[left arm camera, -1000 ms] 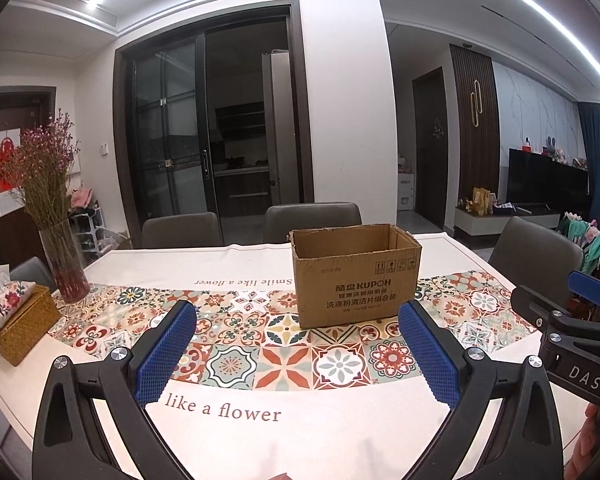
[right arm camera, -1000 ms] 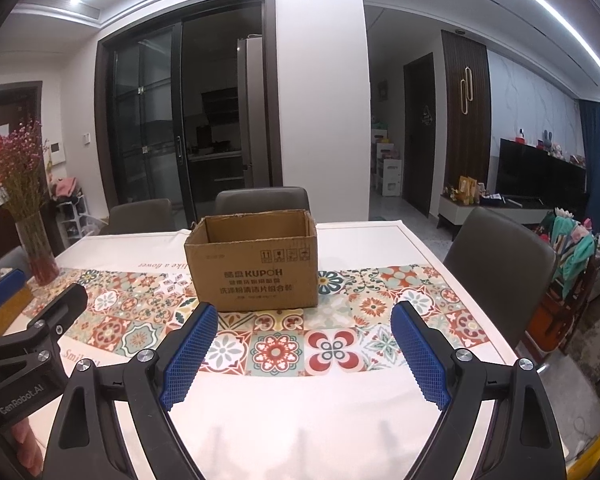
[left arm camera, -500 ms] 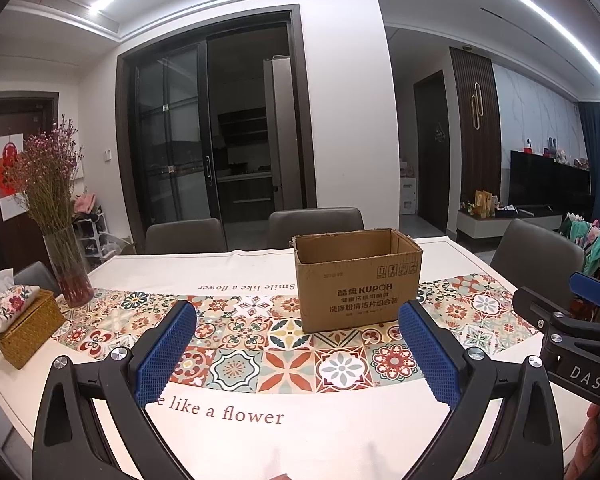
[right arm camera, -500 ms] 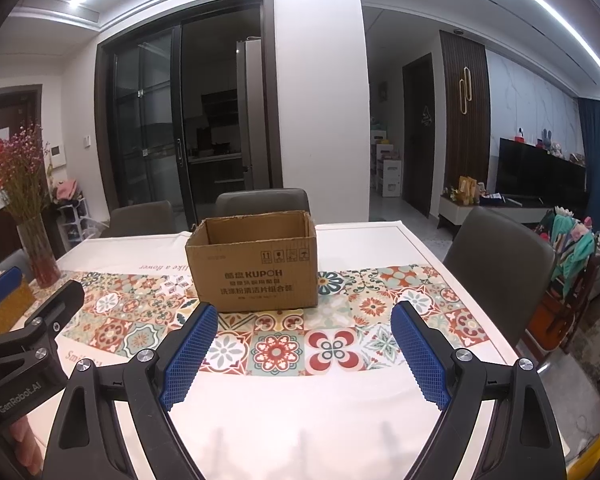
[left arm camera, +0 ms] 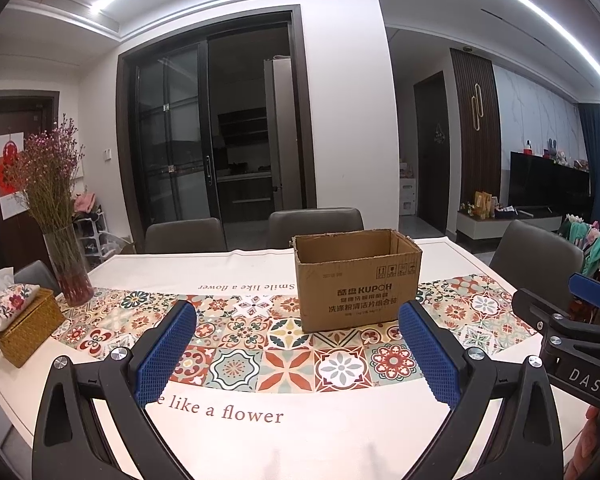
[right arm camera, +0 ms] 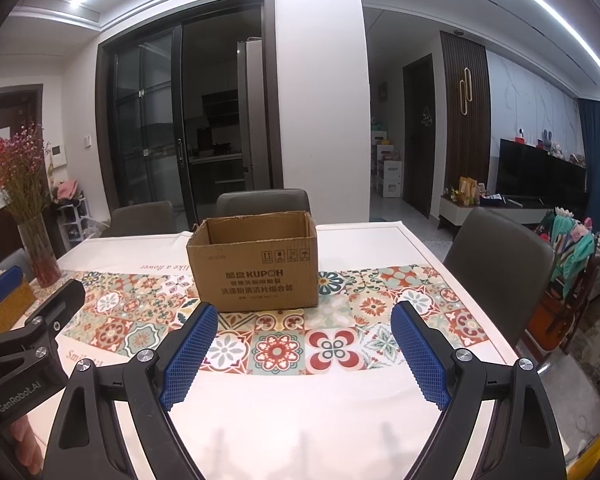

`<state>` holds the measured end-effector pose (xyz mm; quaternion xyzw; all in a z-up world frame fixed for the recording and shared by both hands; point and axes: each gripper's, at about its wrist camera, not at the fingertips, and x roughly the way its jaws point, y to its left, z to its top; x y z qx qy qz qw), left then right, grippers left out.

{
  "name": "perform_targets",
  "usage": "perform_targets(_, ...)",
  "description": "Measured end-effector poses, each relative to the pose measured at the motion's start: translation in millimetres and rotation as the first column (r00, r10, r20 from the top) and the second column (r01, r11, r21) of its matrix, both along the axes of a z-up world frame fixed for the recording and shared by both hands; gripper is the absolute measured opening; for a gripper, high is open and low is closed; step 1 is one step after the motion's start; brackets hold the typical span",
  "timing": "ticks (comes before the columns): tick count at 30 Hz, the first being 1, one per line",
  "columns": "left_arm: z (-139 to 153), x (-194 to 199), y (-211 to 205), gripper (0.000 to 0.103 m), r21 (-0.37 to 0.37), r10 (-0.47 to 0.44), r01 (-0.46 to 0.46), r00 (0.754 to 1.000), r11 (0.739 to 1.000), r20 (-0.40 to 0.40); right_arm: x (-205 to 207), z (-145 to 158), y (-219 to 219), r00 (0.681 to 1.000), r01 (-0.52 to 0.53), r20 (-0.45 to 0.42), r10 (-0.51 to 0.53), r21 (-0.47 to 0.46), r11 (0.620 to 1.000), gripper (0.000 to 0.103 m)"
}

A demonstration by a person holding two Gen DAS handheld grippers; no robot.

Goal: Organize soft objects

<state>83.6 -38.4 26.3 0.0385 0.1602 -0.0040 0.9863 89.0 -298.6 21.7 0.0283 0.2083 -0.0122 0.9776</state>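
Both tools, left tool (left arm camera: 296, 354) and right tool (right arm camera: 304, 354), hover wide open and empty over the surface (left arm camera: 340, 432), facing 1 open box (left arm camera: 356, 280).

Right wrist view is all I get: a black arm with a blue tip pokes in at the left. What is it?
Observer: That is the left gripper. Its two blue-padded fingers stand wide apart, with nothing between them.
Operator: And the yellow thing half hidden behind it?
Observer: A woven straw tissue box with a floral cloth cover and a white tissue poking out. It sits near the glass vase of dried pink flowers.
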Motion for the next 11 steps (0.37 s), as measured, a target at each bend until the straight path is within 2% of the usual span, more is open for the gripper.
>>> perform_targets(11,-0.7,0.8,1.6,0.103,-0.003,-0.005,0.005,1.000,1.000,-0.006,-0.6,0.6,0.7,1.000,0.003,0.003,-0.003,-0.005,1.000,0.089)
